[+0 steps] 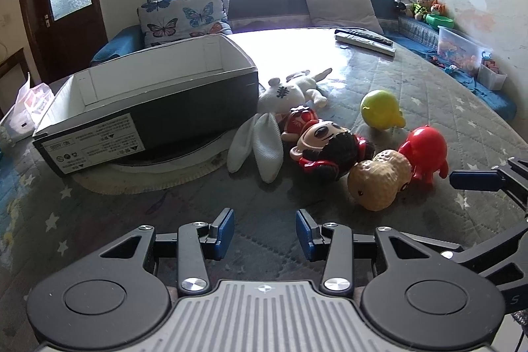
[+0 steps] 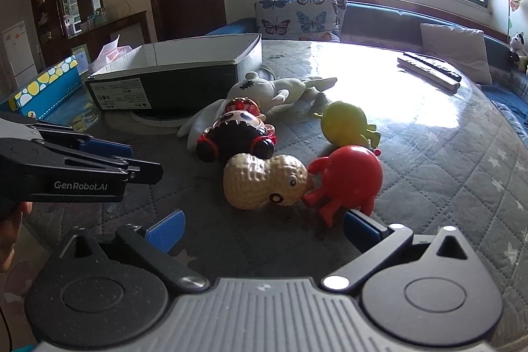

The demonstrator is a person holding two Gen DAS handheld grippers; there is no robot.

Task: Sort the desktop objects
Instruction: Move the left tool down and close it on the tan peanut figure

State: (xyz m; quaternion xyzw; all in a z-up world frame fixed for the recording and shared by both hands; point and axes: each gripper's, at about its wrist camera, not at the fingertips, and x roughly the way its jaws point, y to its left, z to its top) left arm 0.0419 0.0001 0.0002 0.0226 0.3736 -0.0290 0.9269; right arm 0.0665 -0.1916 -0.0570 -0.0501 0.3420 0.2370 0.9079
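Note:
Several toys lie on the quilted table: a tan peanut figure (image 1: 379,182) (image 2: 264,180), a red round figure (image 1: 425,154) (image 2: 349,177), a yellow round figure (image 1: 379,109) (image 2: 346,124), a black-haired doll (image 1: 326,147) (image 2: 237,134) and a white plush rabbit (image 1: 280,108) (image 2: 280,91). An open black-and-white box (image 1: 148,108) (image 2: 175,71) stands to their left. My left gripper (image 1: 265,233) is open and holds nothing, short of the toys. My right gripper (image 2: 260,228) is open wide just before the peanut and red figure, touching neither.
Two remote controls (image 1: 364,40) (image 2: 429,71) lie at the table's far right. A sofa with a butterfly cushion (image 1: 184,15) runs behind the table. A blue spotted box (image 2: 46,84) and a bag (image 1: 26,108) sit at the left edge.

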